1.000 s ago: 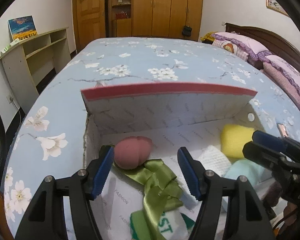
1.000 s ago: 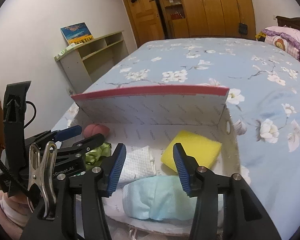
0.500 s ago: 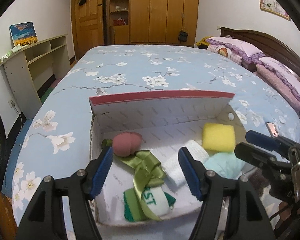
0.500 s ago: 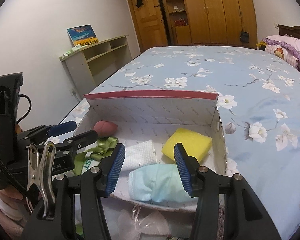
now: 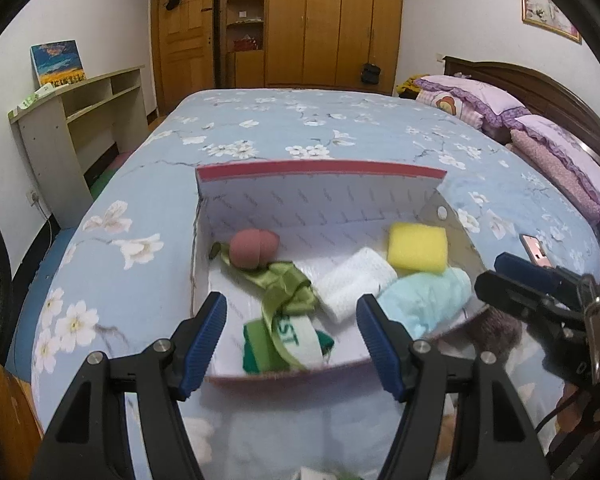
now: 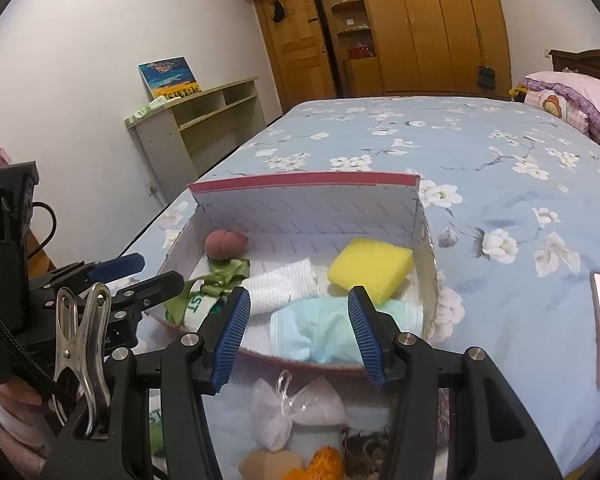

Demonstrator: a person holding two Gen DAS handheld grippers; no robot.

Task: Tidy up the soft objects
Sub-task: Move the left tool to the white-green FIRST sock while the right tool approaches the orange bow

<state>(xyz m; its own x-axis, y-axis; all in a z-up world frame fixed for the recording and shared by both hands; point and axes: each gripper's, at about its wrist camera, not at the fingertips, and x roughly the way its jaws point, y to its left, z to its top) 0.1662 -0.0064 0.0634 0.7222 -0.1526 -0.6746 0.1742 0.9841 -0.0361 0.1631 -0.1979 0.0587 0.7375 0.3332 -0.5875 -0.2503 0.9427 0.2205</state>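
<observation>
Bed [image 5: 340,136] bore the box [image 6: 300,182], inside it yellow sponge [image 6: 370,269], blue mask [image 6: 320,330], white cloth [image 6: 284,284], green ribbon [image 5: 286,288]; both hands had drawn back from the box, left gripper [image 5: 290,342] and right gripper [image 6: 298,334] open, empty, suggesting remaining items before the box awaited.

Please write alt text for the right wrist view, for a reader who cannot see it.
An open claw hangs empty before a white box on a flowered bed. The box holds a yellow sponge, a white cloth and a blue mask.
</observation>
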